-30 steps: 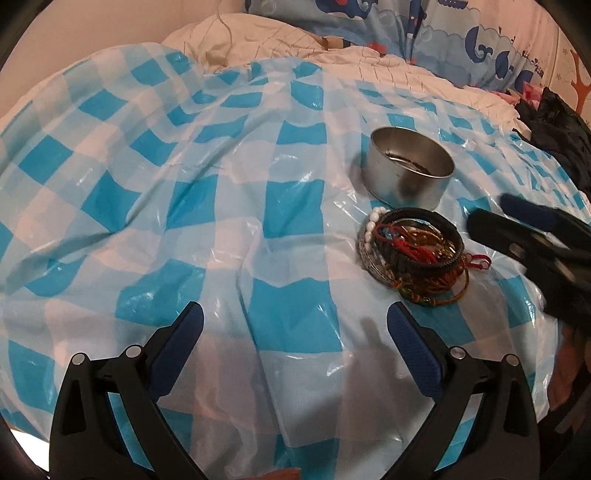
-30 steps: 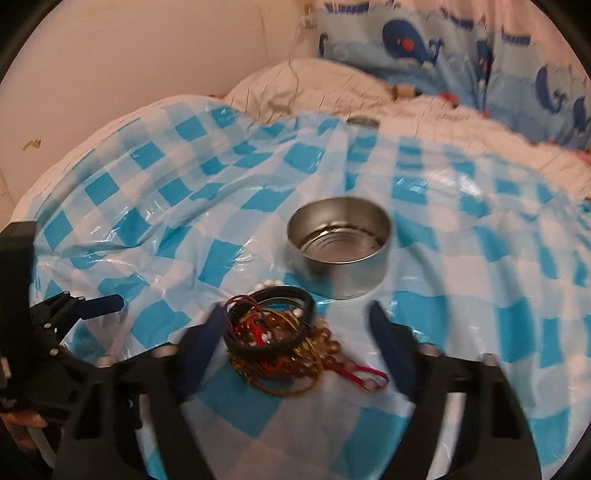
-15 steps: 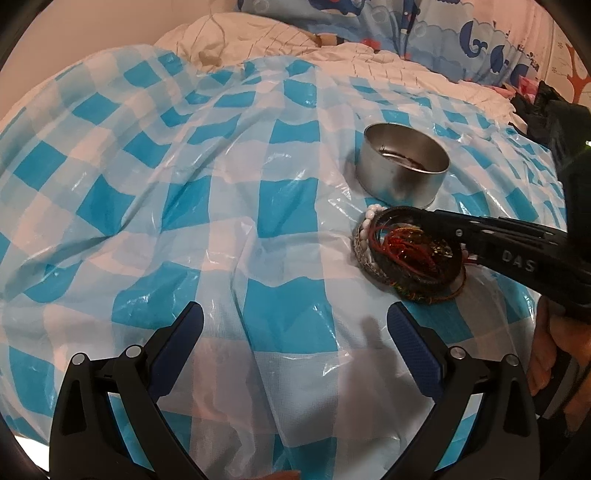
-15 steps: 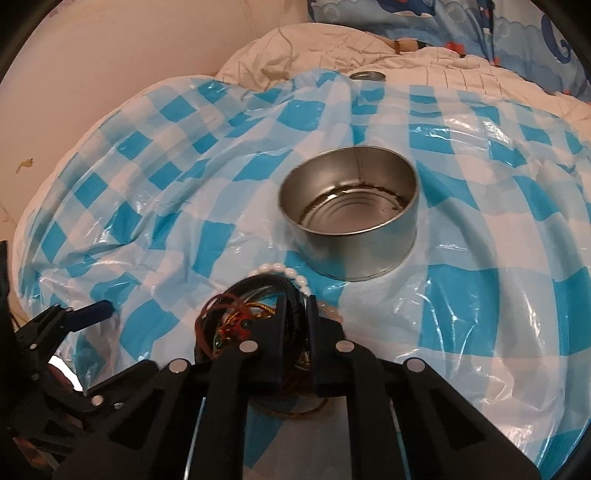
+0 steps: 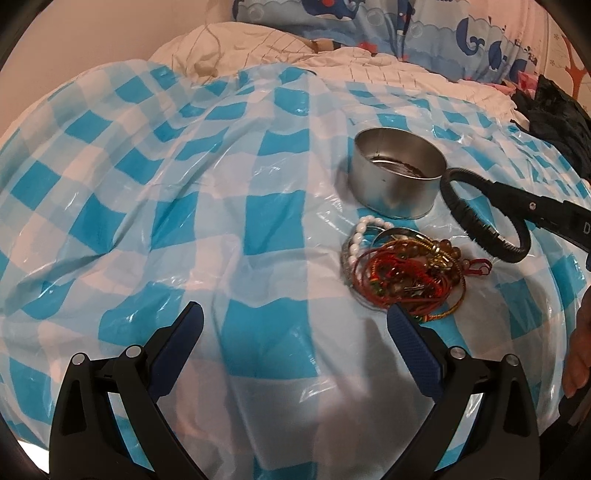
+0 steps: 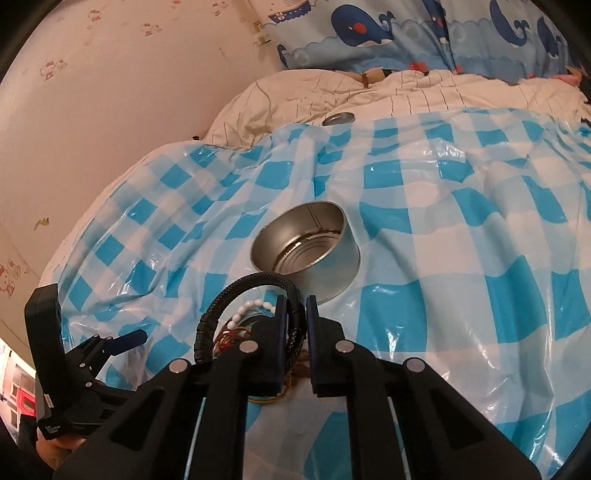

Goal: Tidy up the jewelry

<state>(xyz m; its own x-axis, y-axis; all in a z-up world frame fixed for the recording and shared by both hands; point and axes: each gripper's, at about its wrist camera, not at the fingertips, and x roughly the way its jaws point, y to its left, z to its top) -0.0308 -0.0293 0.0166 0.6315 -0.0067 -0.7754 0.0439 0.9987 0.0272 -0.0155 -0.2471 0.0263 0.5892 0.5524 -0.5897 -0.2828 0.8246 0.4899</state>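
A pile of jewelry (image 5: 402,269) with a white bead bracelet (image 5: 360,236), red cords and brown beads lies on the blue-checked plastic sheet (image 5: 229,206). A round metal tin (image 5: 397,171) stands just behind it, open side up. My right gripper (image 6: 296,310) is shut on a black braided bracelet (image 6: 221,306) and holds it lifted beside the tin (image 6: 306,251); the bracelet also shows in the left wrist view (image 5: 476,218). My left gripper (image 5: 295,343) is open and empty, low over the sheet, left of the pile.
The sheet covers a bed with a rumpled cream quilt (image 5: 280,44) and a whale-print pillow (image 6: 424,33) behind. A small metal lid (image 6: 338,118) lies at the sheet's far edge. Dark clothing (image 5: 554,110) sits at the right. A wall (image 6: 110,92) stands to the left.
My right gripper has closed on the black bracelet in the pile and lifted it up and right, free of the other jewelry. The left gripper has stayed open and drawn back slightly.
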